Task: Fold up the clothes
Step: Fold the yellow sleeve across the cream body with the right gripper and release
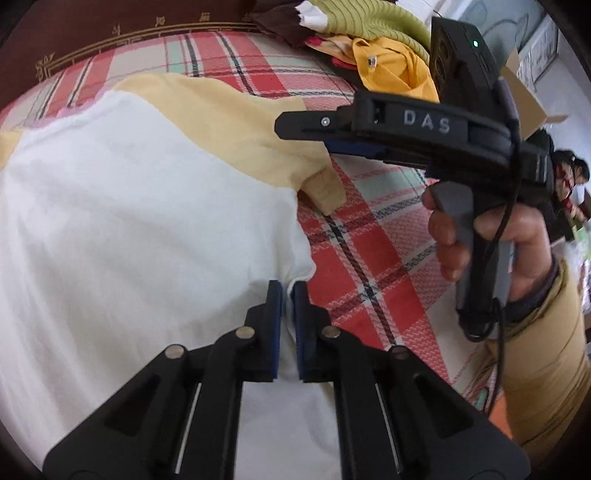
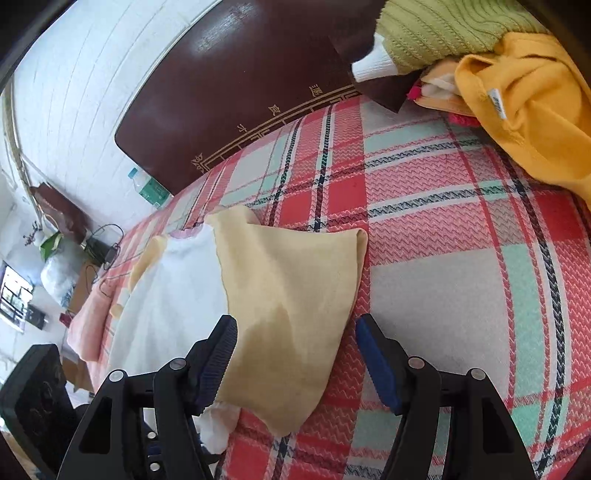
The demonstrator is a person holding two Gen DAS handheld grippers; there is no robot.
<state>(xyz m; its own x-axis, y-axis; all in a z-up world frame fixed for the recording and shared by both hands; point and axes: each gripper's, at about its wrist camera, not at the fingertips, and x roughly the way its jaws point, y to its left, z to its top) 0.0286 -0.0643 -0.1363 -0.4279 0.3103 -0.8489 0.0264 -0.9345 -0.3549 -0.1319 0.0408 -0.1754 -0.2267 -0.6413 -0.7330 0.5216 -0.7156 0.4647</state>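
Left tool (image 1: pixel 287 291) pinched on white shirt (image 1: pixel 147 221) hem; right tool (image 2: pixel 295 332) agape over yellow sleeve (image 2: pixel 288 295).

A shirt (image 2: pixel 177 295) lay on the bed (image 2: pixel 443 258), its sleeve (image 2: pixel 295 295) to the right. Behind it, a pile of clothes (image 2: pixel 498 74) sat by the headboard (image 2: pixel 240 92).

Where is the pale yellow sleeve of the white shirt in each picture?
Left wrist view: the pale yellow sleeve runs across the upper middle, its cuff ending just below the right gripper.
Right wrist view: the sleeve fills the lower middle, lying between the open gripper's fingers.
Shared landmark: the dark brown headboard with gold trim.
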